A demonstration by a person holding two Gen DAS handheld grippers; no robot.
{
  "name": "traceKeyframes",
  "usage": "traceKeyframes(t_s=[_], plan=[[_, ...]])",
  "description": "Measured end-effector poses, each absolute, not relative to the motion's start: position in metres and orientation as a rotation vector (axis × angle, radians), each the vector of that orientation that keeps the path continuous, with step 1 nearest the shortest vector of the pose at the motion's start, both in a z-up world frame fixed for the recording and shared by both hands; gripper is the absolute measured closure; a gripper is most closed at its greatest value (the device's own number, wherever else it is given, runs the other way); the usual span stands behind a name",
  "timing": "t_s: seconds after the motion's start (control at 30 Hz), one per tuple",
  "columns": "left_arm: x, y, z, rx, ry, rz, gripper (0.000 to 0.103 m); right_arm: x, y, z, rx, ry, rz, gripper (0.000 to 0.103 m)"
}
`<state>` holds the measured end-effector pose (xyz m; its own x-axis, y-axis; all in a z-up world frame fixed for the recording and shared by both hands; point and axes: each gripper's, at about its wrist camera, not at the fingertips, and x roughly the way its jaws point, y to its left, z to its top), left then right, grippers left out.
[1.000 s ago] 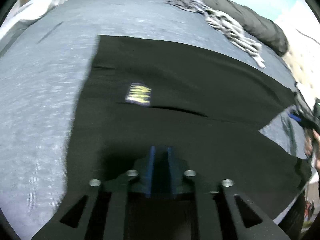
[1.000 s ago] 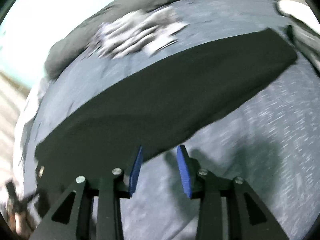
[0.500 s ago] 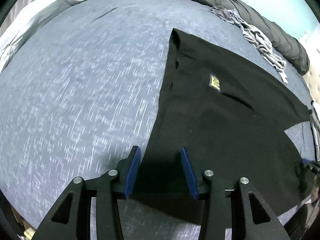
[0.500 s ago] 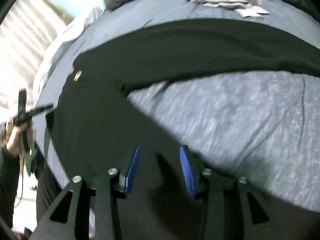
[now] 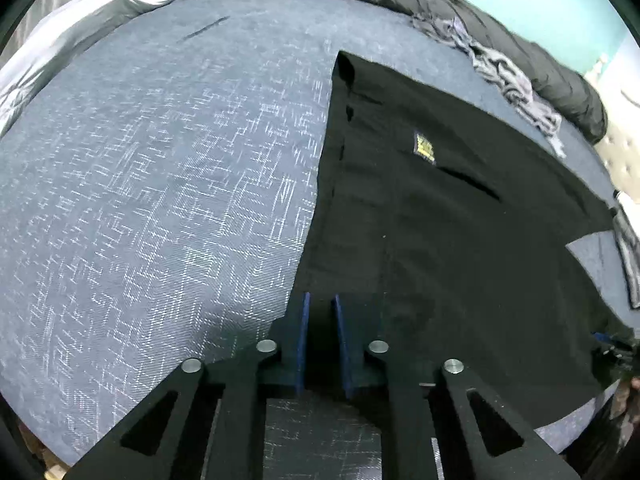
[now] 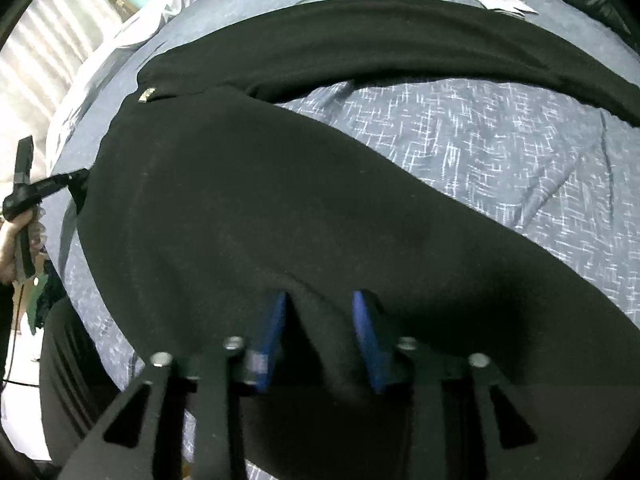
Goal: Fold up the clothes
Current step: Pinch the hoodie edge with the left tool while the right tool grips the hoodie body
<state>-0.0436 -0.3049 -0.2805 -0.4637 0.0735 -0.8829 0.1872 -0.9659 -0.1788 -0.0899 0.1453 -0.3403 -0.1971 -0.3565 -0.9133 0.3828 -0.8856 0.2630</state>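
Black trousers (image 5: 440, 220) lie spread on the blue patterned bedspread (image 5: 160, 200), a small yellow label (image 5: 424, 147) on them. My left gripper (image 5: 320, 304) is at the near corner of the waist end. Its jaws are closing to a narrow gap with black cloth between the blue pads. In the right wrist view the trousers (image 6: 240, 200) fill the middle, legs splayed apart. My right gripper (image 6: 318, 304) is closing on the near leg, and a ridge of cloth stands pinched up between its pads. A hand holds the left gripper (image 6: 76, 184) at the left of that view.
A crumpled grey striped garment (image 5: 508, 76) lies near the bed's far side, against a dark rolled duvet (image 5: 460, 4). A pale sheet (image 5: 100, 12) is bunched at the far left. The bed's near edge runs just below both grippers.
Both grippers came down onto the trousers and narrowed their jaws. The left moved to the waist corner, the right swung from the far leg to the near leg.
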Motion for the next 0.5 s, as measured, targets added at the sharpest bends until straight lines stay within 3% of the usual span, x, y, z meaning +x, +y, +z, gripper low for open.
traceKeyframes(t_s=[0.07,0.13,0.5], plan=[[-0.041,-0.304,-0.276,1.585,0.369,-2.622,0.096,-0.089,0.142,-0.342,1.602,0.055,-2.112,0.094],[-0.038,-0.303,-0.270,1.567,0.342,-2.647,0.098,-0.089,0.141,-0.342,1.595,0.064,-2.110,0.099],[-0.025,-0.334,-0.244,1.492,0.534,-2.710,0.100,-0.073,0.154,-0.295,1.491,0.025,-2.059,0.101]])
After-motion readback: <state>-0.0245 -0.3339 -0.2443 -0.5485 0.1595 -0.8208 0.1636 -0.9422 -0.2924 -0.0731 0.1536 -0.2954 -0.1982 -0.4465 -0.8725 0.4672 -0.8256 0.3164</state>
